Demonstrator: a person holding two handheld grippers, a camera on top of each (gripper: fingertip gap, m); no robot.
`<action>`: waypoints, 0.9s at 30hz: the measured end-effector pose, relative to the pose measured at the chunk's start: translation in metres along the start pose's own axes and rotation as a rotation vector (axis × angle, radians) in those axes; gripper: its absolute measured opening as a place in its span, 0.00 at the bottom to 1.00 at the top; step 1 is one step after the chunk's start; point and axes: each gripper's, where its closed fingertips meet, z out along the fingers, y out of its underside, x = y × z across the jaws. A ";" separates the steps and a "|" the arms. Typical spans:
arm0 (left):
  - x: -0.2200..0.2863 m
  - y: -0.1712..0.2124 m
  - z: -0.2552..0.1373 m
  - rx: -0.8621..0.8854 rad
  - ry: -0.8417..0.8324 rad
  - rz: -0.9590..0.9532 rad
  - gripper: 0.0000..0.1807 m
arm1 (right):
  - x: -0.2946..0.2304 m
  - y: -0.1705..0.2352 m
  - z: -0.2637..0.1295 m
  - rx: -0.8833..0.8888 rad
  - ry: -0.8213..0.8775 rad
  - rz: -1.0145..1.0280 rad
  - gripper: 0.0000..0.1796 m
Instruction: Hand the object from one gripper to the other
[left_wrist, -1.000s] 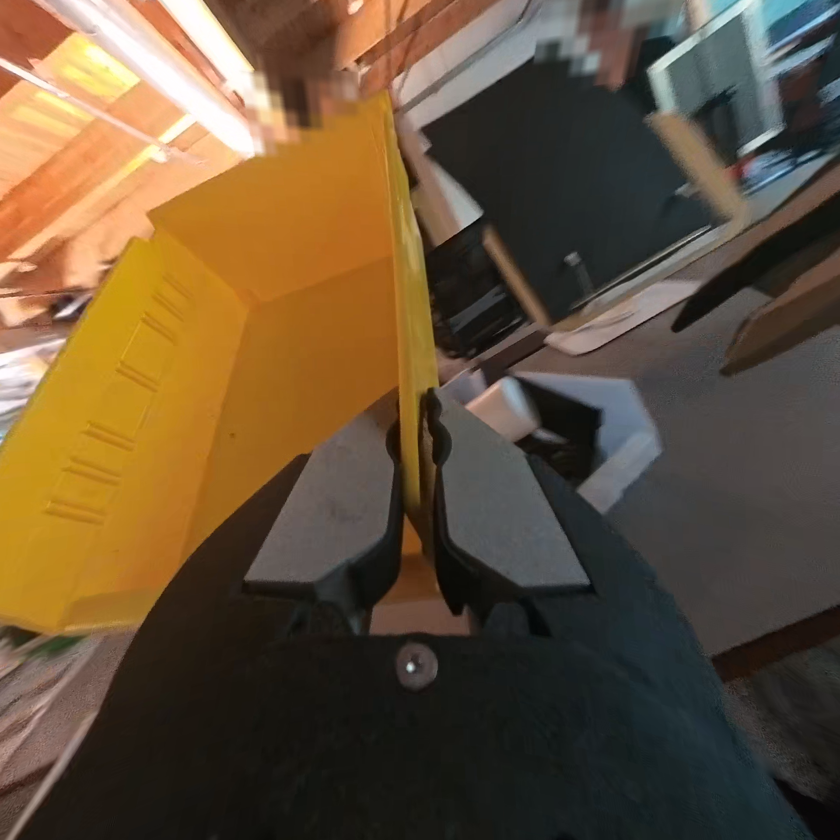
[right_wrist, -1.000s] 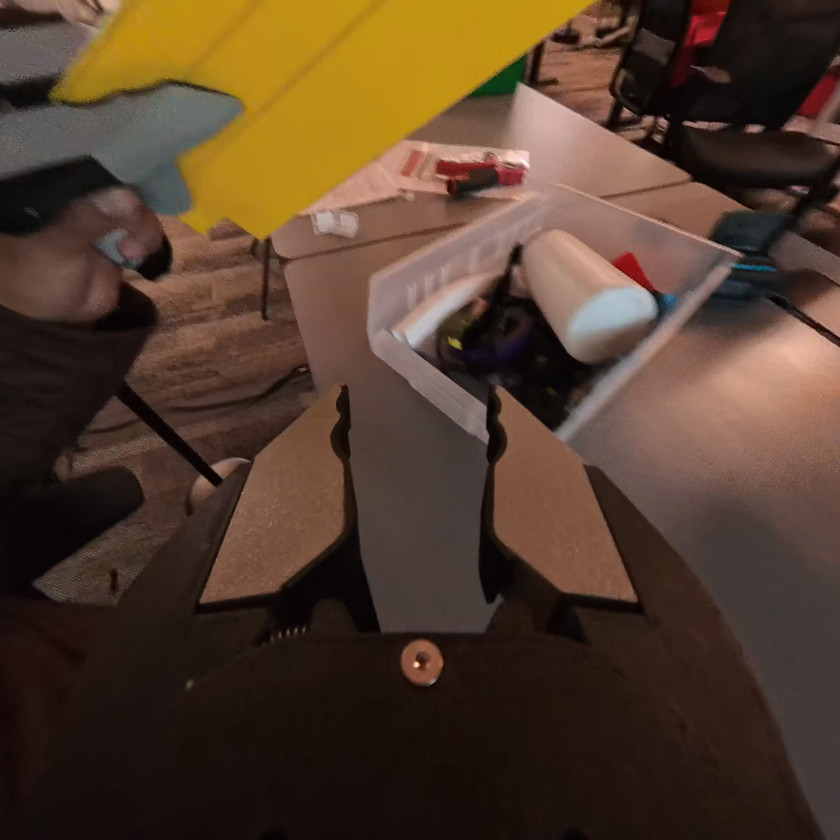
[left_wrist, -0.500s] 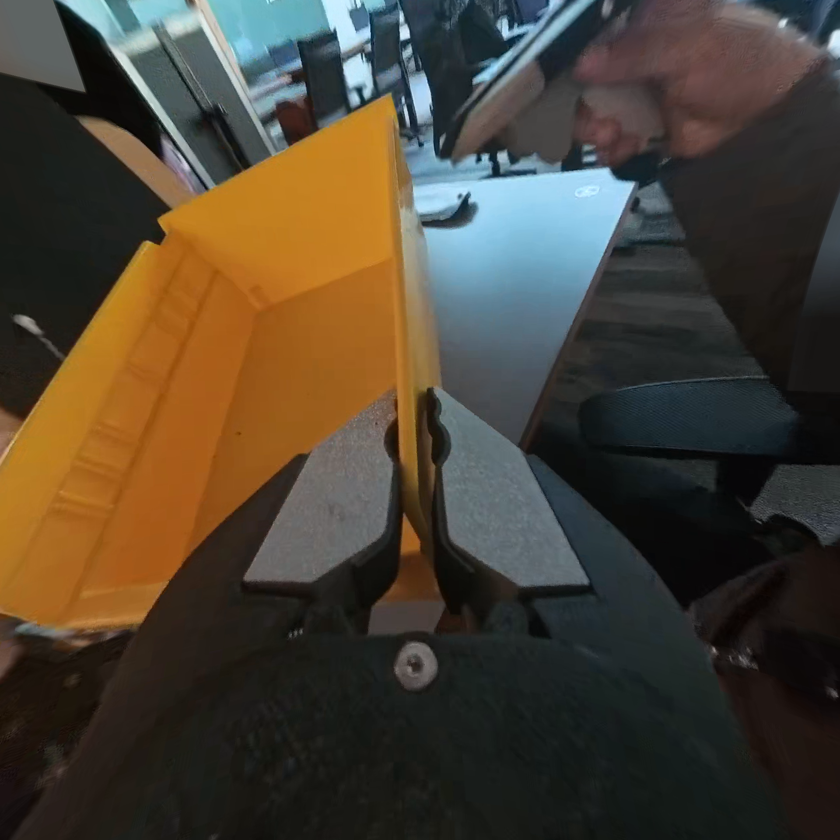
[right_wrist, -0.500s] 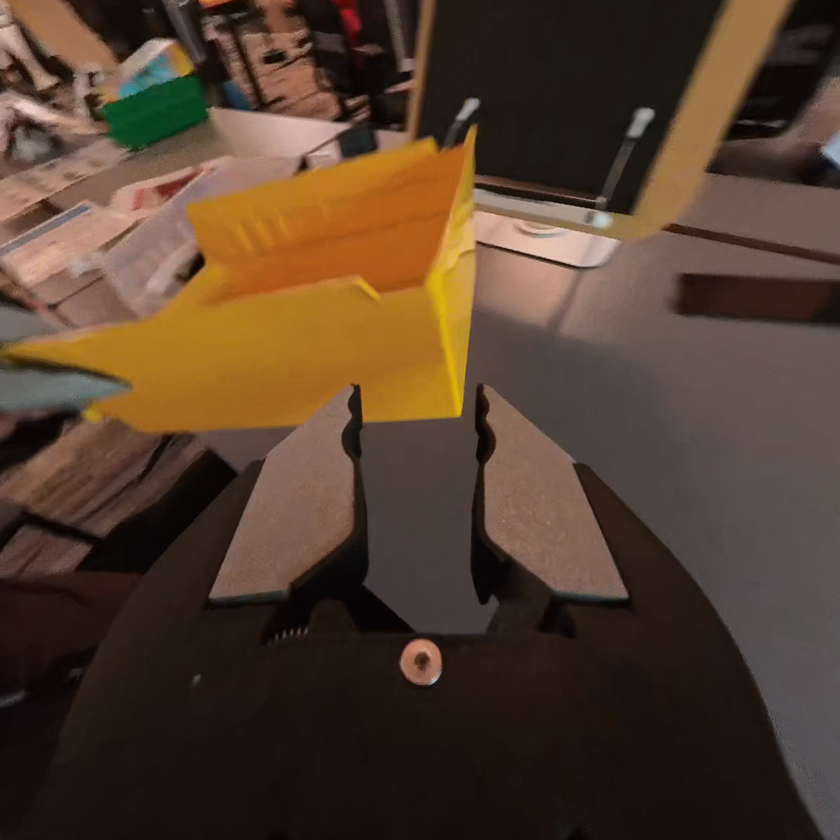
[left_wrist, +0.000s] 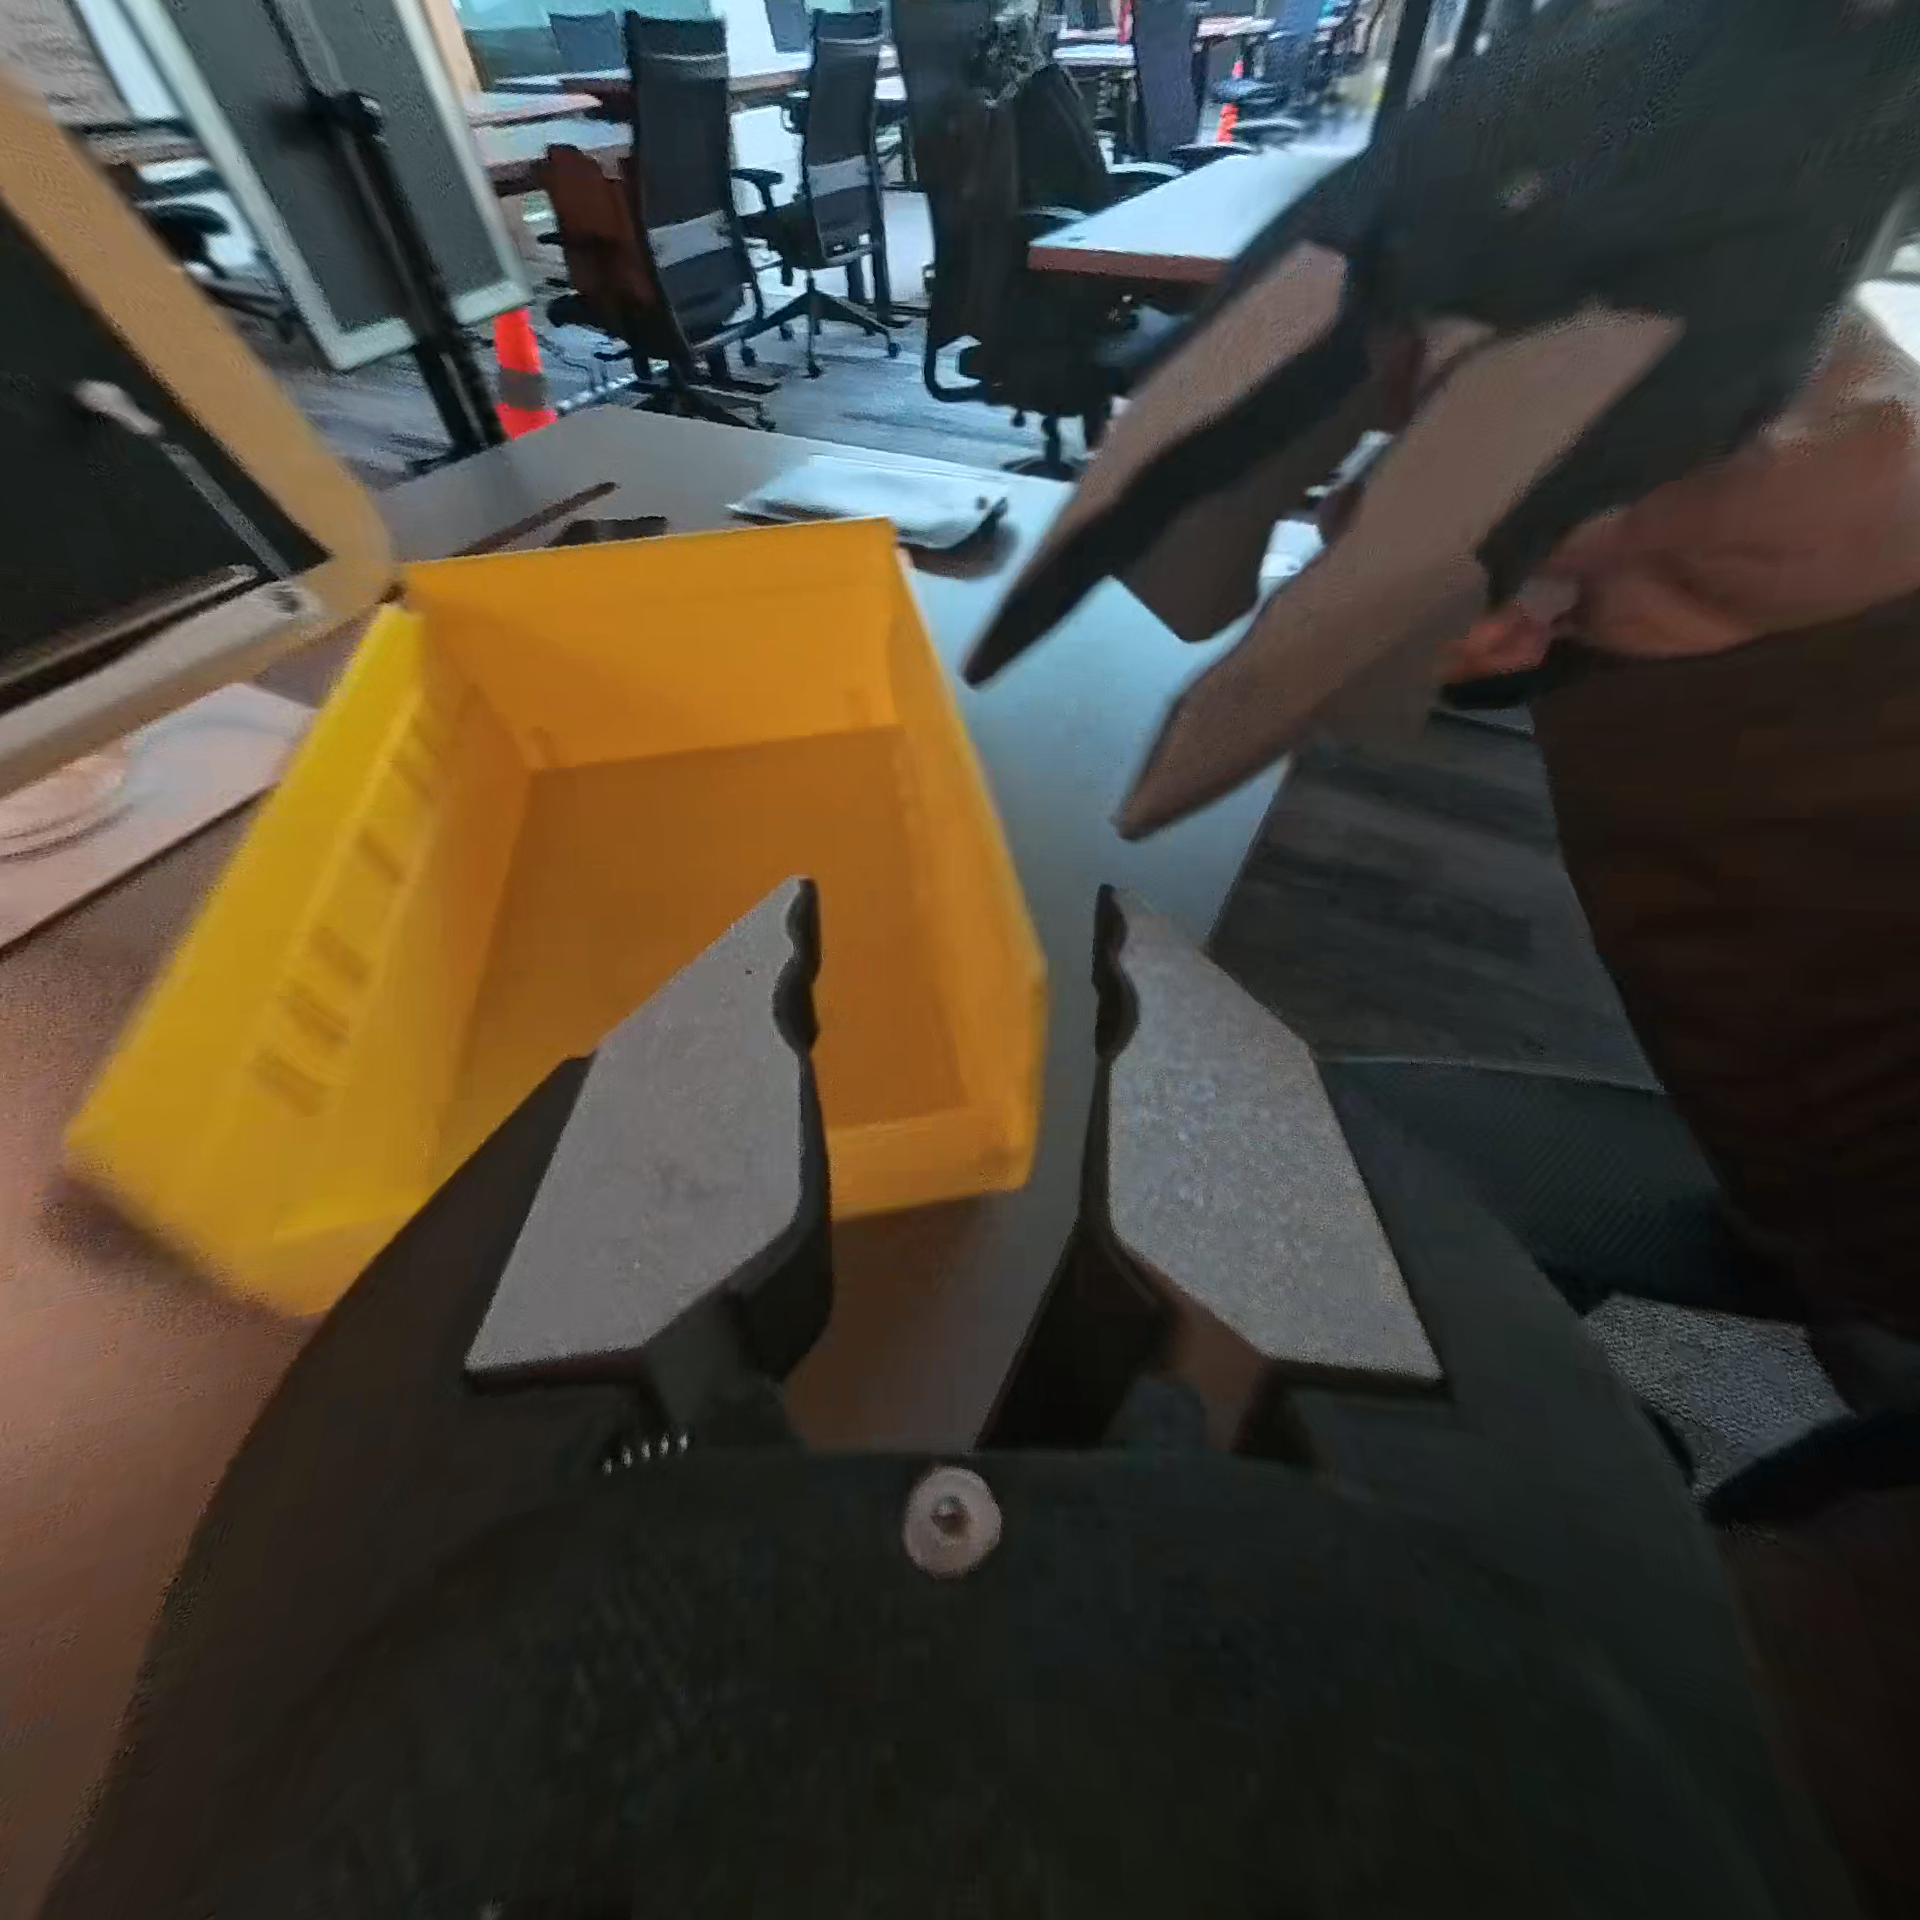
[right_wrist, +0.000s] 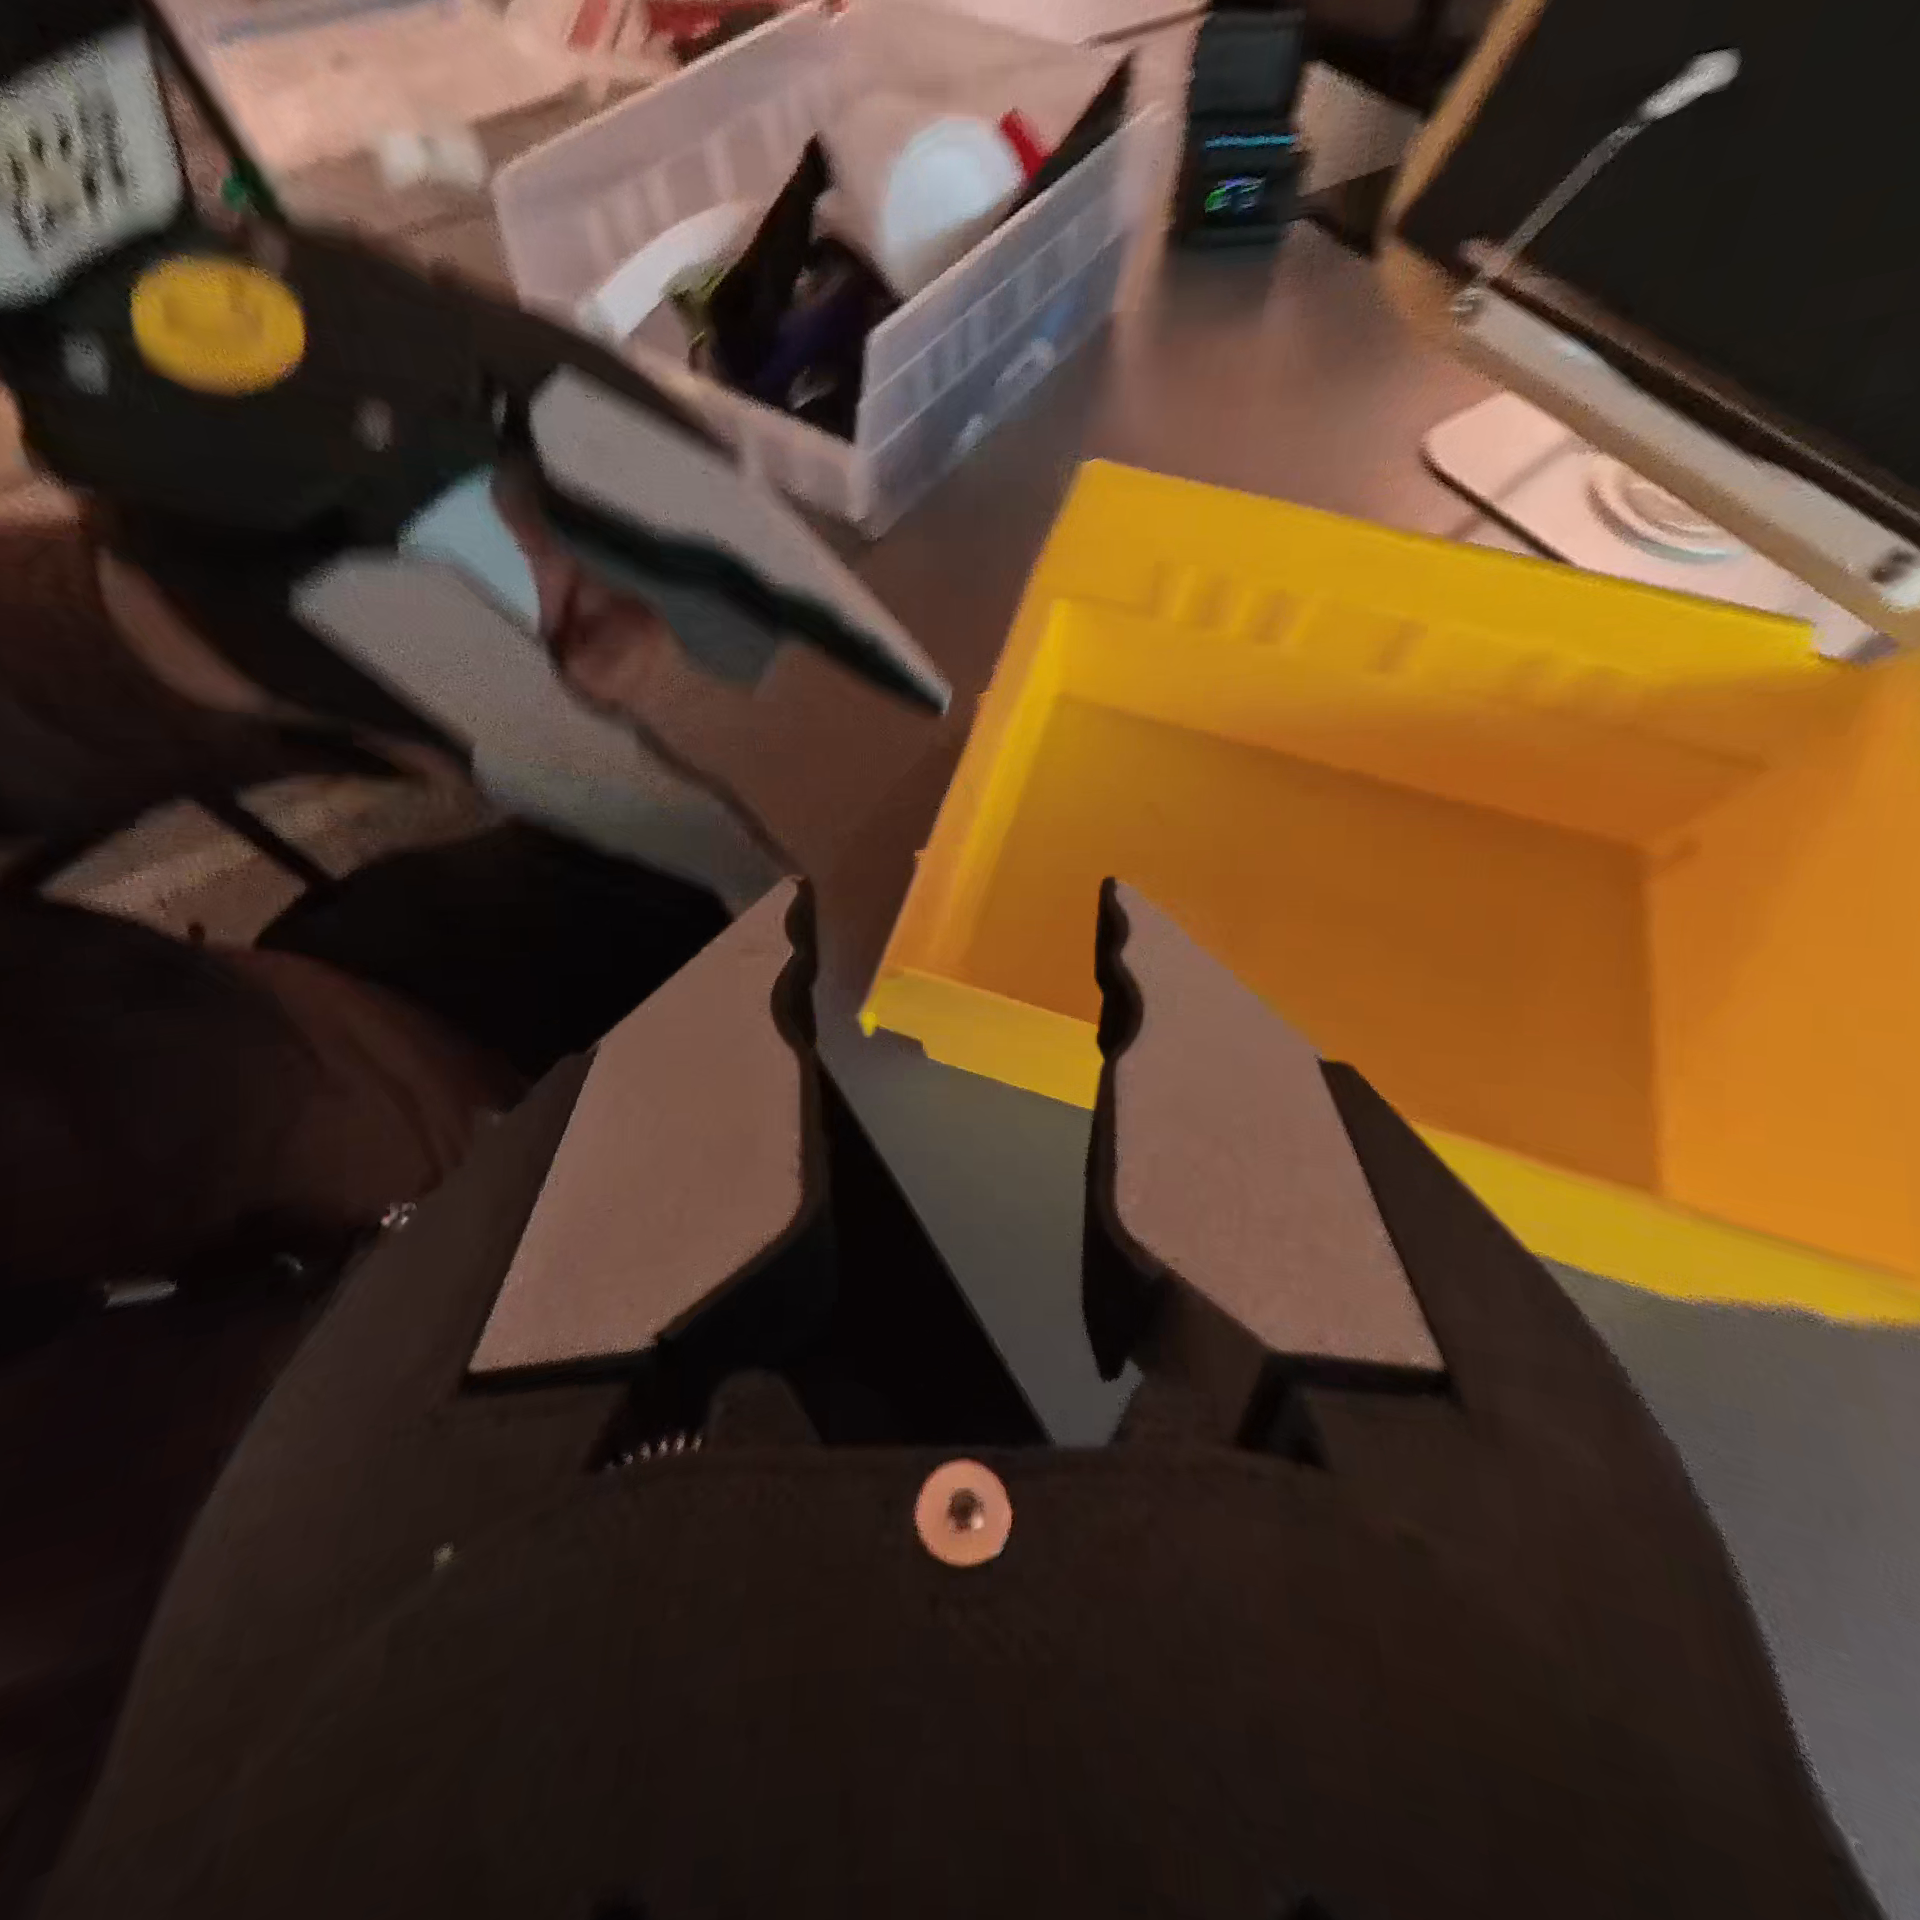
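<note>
Yellow plastic bin (left_wrist: 582, 862) sits on the counter (left_wrist: 1049, 748), just ahead of the left hand-held gripper (left_wrist: 956, 940) and the right hand-held gripper (right_wrist: 951, 935), both wide open and holding nothing.

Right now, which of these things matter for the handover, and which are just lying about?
In the job: yellow bin, left gripper, right gripper, both open.

Lying about: clear bin of odds and ends, orange cone, office chairs.
</note>
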 end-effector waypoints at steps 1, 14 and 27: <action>-0.012 0.002 -0.015 -0.003 -0.025 -0.003 0.27 | -0.009 0.002 0.009 -0.029 -0.013 -0.041 0.28; -0.199 0.117 -0.168 -0.240 -0.548 -0.040 0.28 | 0.036 0.075 0.040 -0.454 0.242 0.045 0.33; -0.256 0.128 -0.286 -0.110 -0.694 -0.078 0.35 | 0.101 0.098 -0.052 -0.307 0.440 0.183 0.31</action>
